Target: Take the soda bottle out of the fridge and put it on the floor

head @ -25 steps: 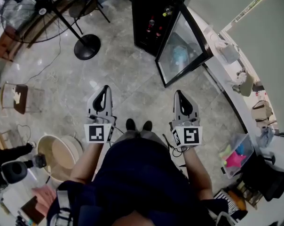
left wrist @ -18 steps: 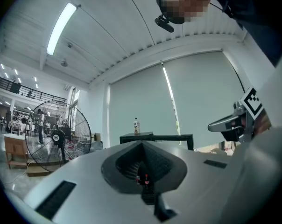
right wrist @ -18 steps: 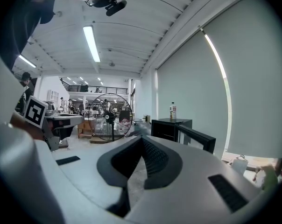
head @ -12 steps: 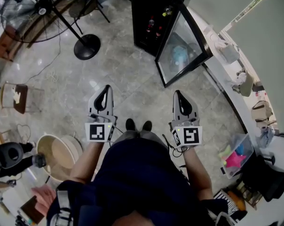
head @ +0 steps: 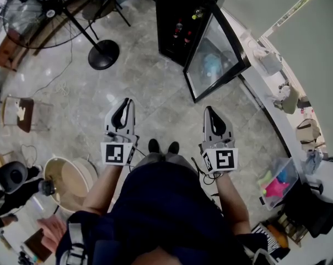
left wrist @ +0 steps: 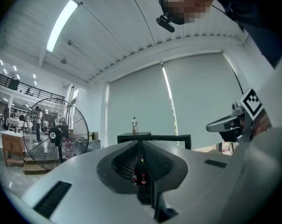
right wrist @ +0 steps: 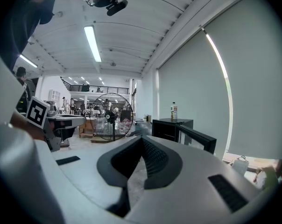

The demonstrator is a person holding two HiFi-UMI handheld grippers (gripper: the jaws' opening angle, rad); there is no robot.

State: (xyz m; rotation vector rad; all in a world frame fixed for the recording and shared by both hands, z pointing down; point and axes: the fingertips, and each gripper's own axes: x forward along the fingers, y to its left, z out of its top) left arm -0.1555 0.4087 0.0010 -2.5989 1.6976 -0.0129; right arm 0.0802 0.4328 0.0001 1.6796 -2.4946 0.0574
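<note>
Short of the fridge (head: 167,10), on the person's side of it, both tongs are held side by side above the floor (head: 150,87), pointing toward the cabinet. The left tongs (head: 124,100) are closed tip to tip and grip nothing. The right tongs (head: 209,109) are also closed at the tips and empty, with bare floor showing through the slot below where they meet. The person's shoes (head: 154,146) stand between the two tongs, farther from the fridge than their tips.

Grey marbled floor lies between the tongs and the fridge. The fridge's glass door (head: 216,54) is swung wide open to the right of the cabinet, its free edge reaching toward the right tongs.

Inside the fridge, a red-labelled soda bottle (head: 178,26) stands upright on a shelf, with another just beside it. Both are well apart from either tongs. In the left gripper view these bottles line up with the narrow slot under the closed tips.

On top of the fridge a clear bottle (left wrist: 134,125) stands upright. Left of the fridge a fan (head: 103,54) stands on its round black base.
</note>
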